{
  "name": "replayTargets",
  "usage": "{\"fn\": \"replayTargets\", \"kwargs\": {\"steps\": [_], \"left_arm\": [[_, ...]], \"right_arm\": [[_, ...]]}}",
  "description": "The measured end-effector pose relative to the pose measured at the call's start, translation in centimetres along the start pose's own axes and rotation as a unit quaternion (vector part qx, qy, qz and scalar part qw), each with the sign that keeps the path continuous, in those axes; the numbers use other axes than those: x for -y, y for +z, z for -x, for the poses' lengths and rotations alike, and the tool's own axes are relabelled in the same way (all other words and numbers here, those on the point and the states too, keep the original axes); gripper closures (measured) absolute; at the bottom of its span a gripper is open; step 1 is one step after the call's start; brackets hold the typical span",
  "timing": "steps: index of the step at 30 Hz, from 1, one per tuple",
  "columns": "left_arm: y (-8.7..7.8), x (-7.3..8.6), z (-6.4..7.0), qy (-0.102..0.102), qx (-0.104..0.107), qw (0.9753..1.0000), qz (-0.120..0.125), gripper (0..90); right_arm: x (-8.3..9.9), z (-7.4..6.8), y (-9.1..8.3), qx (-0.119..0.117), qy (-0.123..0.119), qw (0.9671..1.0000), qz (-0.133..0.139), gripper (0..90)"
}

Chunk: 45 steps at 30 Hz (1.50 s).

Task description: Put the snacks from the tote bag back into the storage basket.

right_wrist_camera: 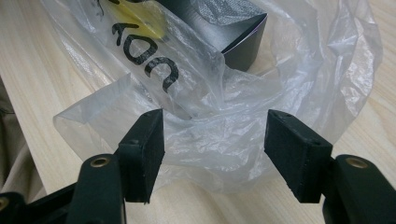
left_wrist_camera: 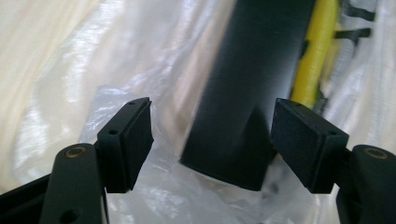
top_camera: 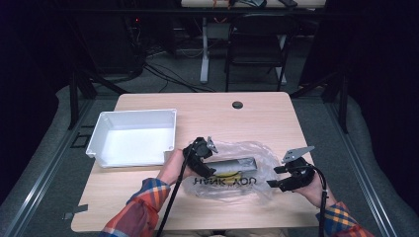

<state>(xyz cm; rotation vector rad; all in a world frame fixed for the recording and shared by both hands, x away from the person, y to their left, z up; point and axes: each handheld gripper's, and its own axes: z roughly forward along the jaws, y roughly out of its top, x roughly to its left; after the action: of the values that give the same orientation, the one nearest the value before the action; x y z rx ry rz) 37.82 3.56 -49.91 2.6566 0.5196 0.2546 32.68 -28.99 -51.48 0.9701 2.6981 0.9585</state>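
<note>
A clear plastic bag (top_camera: 232, 173) printed with black letters lies on the wooden table near its front edge. Inside it rests a long dark box (top_camera: 232, 166) with something yellow (top_camera: 230, 175) beside it. My left gripper (top_camera: 200, 159) is at the bag's left end, open. In the left gripper view the box's end (left_wrist_camera: 243, 112) sits between the spread jaws, with the yellow item (left_wrist_camera: 315, 51) behind. My right gripper (top_camera: 277, 177) is at the bag's right end, open. Its jaws straddle crumpled bag film (right_wrist_camera: 219, 135), and the box (right_wrist_camera: 224, 28) lies farther in.
A white plastic bin (top_camera: 132, 137) stands on the table's left half, close behind my left hand. A round black grommet (top_camera: 237, 104) sits near the far edge. Beyond the table are a folding chair (top_camera: 257, 44) and desk legs.
</note>
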Motion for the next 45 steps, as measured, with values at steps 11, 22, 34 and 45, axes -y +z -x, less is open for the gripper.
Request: {"fn": "replayTargets", "kwargs": {"steps": [11, 22, 34, 45], "left_arm": [[1.3, -0.5, 1.0, 0.066, 0.014, 0.9972, -0.032, 29.3], [1.3, -1.9, 1.3, 0.102, 0.012, 0.9937, -0.044, 29.6], [3.3, -2.7, 1.5, 0.129, 0.022, 0.9875, -0.087, 37.9], [4.0, -2.6, 1.0, 0.128, 0.048, 0.9856, -0.099, 40.4]], "right_arm": [[0.2, 0.2, 0.1, -0.005, 0.003, 1.0000, -0.006, 37.6], [0.2, 0.2, 0.2, -0.004, 0.002, 1.0000, -0.008, 37.6], [0.3, 0.3, 0.3, -0.005, 0.007, 0.9999, -0.009, 37.1], [0.2, 0.2, 0.4, -0.004, 0.006, 0.9999, -0.011, 36.8]]}}
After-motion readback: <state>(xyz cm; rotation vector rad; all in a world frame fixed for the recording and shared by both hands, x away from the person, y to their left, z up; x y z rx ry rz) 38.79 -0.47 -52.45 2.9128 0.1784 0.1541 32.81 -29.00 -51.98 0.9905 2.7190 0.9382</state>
